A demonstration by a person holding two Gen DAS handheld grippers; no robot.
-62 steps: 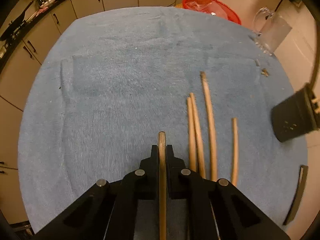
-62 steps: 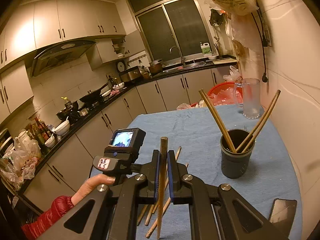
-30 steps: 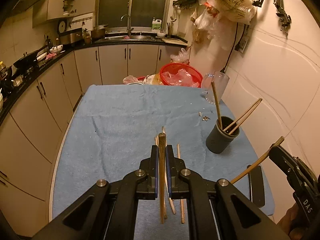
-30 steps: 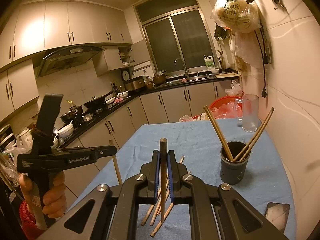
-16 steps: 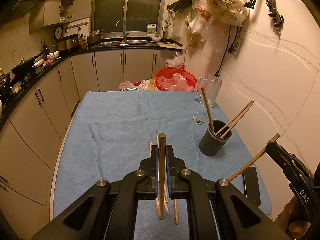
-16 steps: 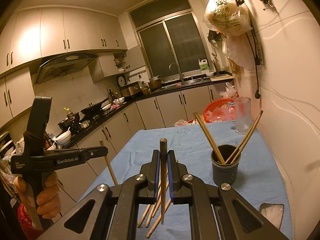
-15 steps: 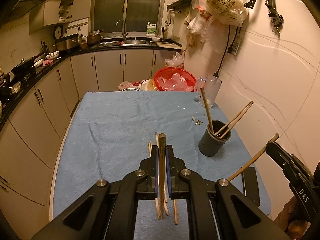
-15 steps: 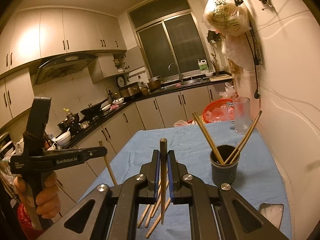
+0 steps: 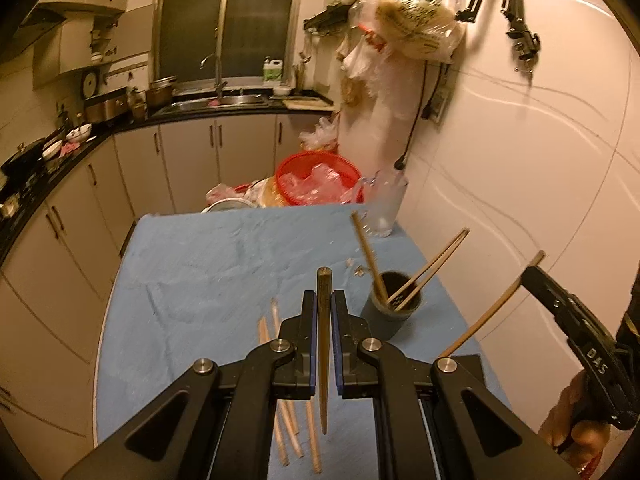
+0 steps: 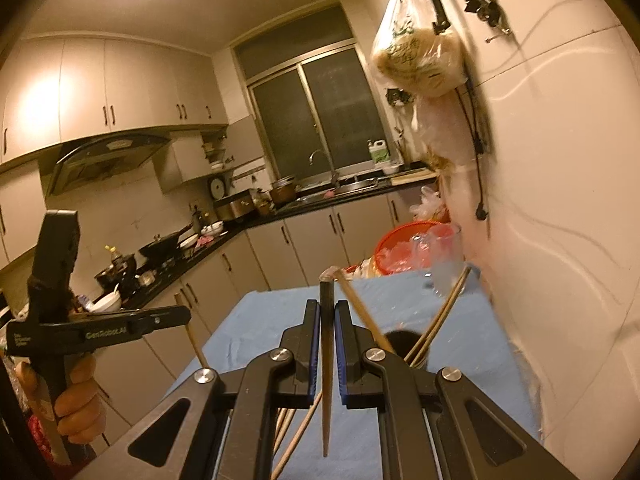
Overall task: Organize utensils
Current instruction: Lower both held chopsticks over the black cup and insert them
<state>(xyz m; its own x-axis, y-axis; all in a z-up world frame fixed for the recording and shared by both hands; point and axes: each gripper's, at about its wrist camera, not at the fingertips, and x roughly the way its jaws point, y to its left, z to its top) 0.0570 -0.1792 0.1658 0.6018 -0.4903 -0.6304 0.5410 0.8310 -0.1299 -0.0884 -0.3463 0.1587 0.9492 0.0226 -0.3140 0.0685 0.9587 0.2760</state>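
Note:
My left gripper (image 9: 323, 307) is shut on a wooden chopstick (image 9: 323, 344) held upright above the blue towel (image 9: 208, 280). My right gripper (image 10: 327, 320) is shut on another chopstick (image 10: 326, 368), pointing down. A dark grey cup (image 9: 390, 314) with three chopsticks stands on the towel at the right; in the right wrist view the cup (image 10: 402, 340) sits just behind my fingers. Several loose chopsticks (image 9: 280, 412) lie on the towel below the left gripper. The right gripper also shows in the left wrist view (image 9: 534, 274), the left gripper in the right wrist view (image 10: 182, 314).
A clear jug (image 9: 386, 204) and a red basket (image 9: 316, 178) stand at the table's far end. A dark phone (image 9: 472, 364) lies near the right edge. The wall (image 9: 520, 160) runs along the right side. Cabinets (image 9: 80, 216) line the left.
Both grippers have risen from the towel with their chopsticks. The right gripper has moved closer to the cup and tilted upward.

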